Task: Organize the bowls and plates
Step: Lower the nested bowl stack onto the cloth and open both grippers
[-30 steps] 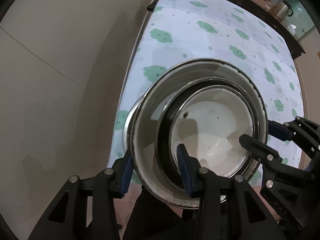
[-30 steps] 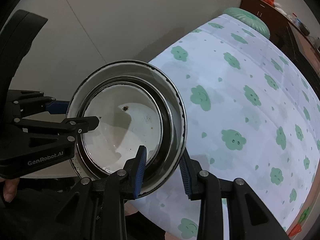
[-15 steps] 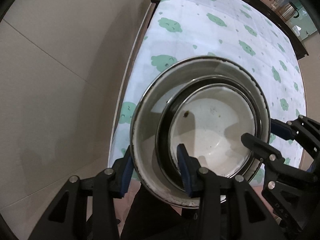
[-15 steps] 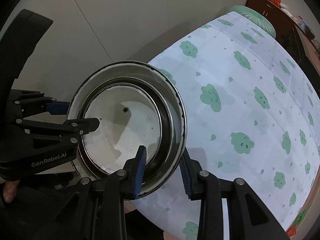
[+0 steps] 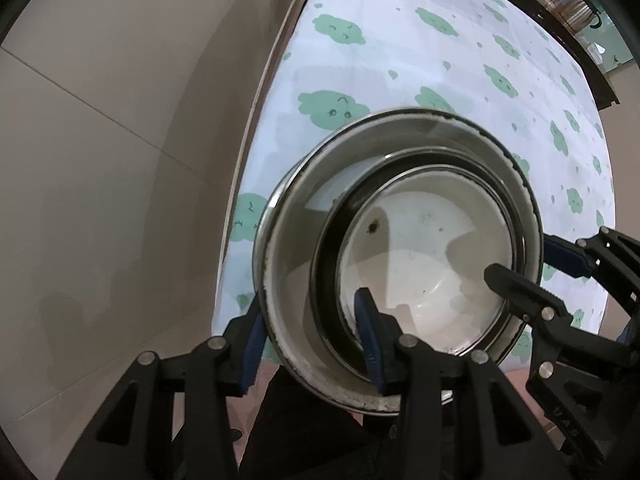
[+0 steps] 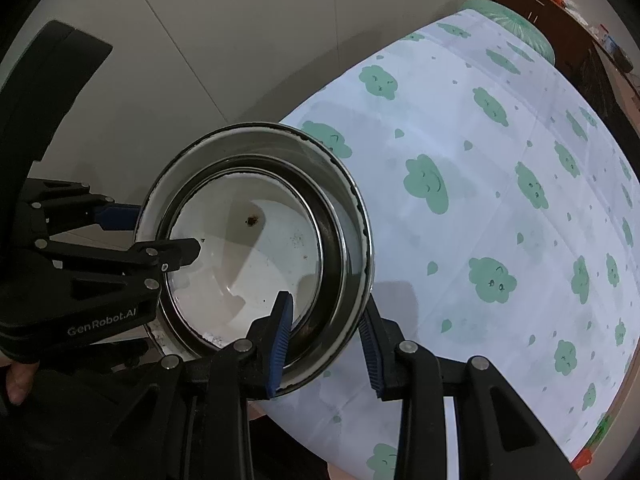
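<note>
1. The nested bowls (image 5: pixel 404 248) hang in the air over the near edge of the cloud-print surface (image 5: pixel 440 60), tilted.
2. Left hand-held gripper (image 5: pixel 312 344) and right hand-held gripper (image 6: pixel 324 344) each clamp the outer rim, on opposite sides.
3. Stiff, slick enamelled metal, likely light; the loose inner bowl may slide.
4. Only the right view shows a green stool (image 6: pixel 516 20).

A table (image 5: pixel 460 72) wears a white cloth (image 6: pixel 500 240) printed with green clouds.
</note>
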Demonstrator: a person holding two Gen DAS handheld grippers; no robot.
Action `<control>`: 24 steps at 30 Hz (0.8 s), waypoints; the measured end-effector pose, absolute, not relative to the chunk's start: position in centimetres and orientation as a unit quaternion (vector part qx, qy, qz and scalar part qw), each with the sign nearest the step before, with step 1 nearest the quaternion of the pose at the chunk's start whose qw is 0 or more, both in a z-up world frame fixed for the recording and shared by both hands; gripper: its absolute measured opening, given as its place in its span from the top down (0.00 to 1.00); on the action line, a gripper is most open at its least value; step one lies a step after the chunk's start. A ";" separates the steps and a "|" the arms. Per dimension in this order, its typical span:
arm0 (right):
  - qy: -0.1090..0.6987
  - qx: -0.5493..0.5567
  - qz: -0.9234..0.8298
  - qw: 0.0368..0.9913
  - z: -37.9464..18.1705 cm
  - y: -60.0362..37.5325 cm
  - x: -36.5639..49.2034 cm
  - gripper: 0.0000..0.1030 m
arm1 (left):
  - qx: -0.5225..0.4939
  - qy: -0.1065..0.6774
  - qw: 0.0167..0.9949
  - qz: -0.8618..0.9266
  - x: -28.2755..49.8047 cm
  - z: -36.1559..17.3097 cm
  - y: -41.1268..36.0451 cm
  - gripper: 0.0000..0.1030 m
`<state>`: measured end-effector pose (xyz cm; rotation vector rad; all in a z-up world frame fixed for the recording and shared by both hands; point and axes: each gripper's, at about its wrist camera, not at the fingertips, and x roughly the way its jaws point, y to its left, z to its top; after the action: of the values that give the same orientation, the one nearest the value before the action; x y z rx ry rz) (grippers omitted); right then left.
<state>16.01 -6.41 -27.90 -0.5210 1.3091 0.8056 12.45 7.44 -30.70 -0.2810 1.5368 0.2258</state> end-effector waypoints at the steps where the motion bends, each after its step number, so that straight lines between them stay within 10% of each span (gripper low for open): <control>1: 0.587 -0.232 0.360 0.687 -28.1 -6.4 16.1 0.65 | -0.126 0.692 0.704 0.102 12.5 -30.8 7.5 0.60; 24: 0.601 -0.230 0.363 0.673 -29.7 -5.8 16.3 0.65 | -0.130 0.701 0.694 0.101 12.6 -32.3 7.8 0.59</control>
<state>16.33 -5.75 -29.74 -0.5179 1.3538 0.8172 12.64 7.85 -32.26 -0.2912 1.5640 0.2249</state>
